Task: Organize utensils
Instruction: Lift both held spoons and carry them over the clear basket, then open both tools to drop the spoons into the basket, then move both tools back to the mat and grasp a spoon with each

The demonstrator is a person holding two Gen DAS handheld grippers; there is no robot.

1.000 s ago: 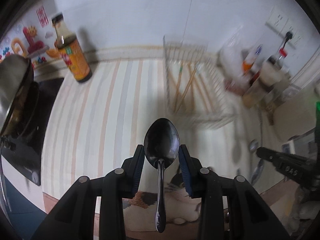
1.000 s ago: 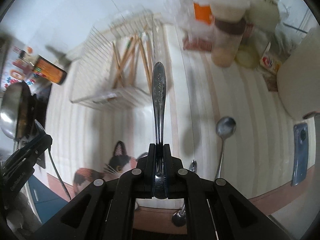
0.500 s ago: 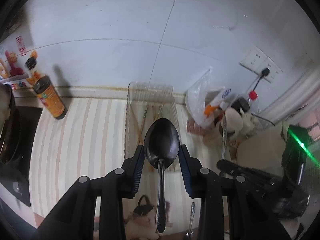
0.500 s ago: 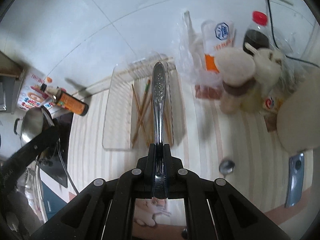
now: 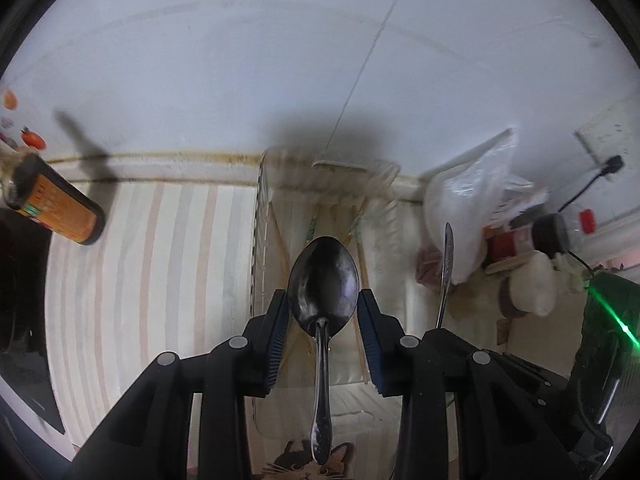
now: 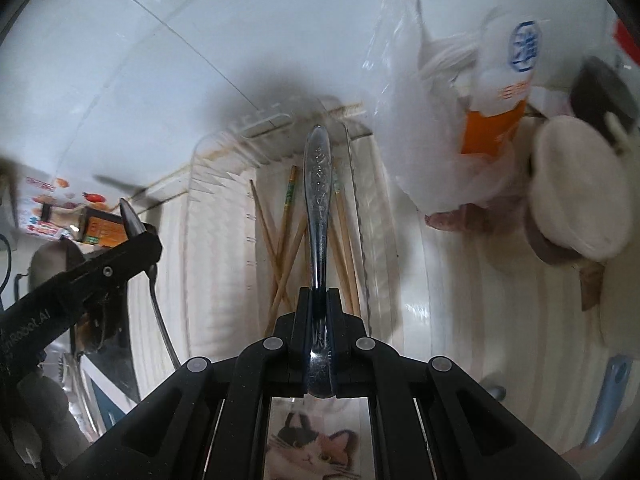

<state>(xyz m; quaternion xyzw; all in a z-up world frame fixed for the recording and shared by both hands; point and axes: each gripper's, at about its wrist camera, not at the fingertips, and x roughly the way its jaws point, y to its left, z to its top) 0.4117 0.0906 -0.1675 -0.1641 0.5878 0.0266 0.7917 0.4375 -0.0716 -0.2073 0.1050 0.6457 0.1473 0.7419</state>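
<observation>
1. The left hand-held gripper (image 5: pixel 323 312) clamps a dark spoon (image 5: pixel 323 280) by its bowl, with the handle hanging back toward the camera.
2. The right hand-held gripper (image 6: pixel 319 312) is closed tight on a second spoon's patterned handle (image 6: pixel 318 200), which points forward.
3. Both spoons are poised above a clear tray (image 6: pixel 208 216) on the striped worktop (image 5: pixel 152 264), against the wall.
4. Wooden chopsticks (image 6: pixel 280 256) lie inside the tray.
5. An orange-labelled bottle (image 5: pixel 56 204) stands to the tray's left, and a plastic bag (image 6: pixel 420 120) of containers to its right.
</observation>
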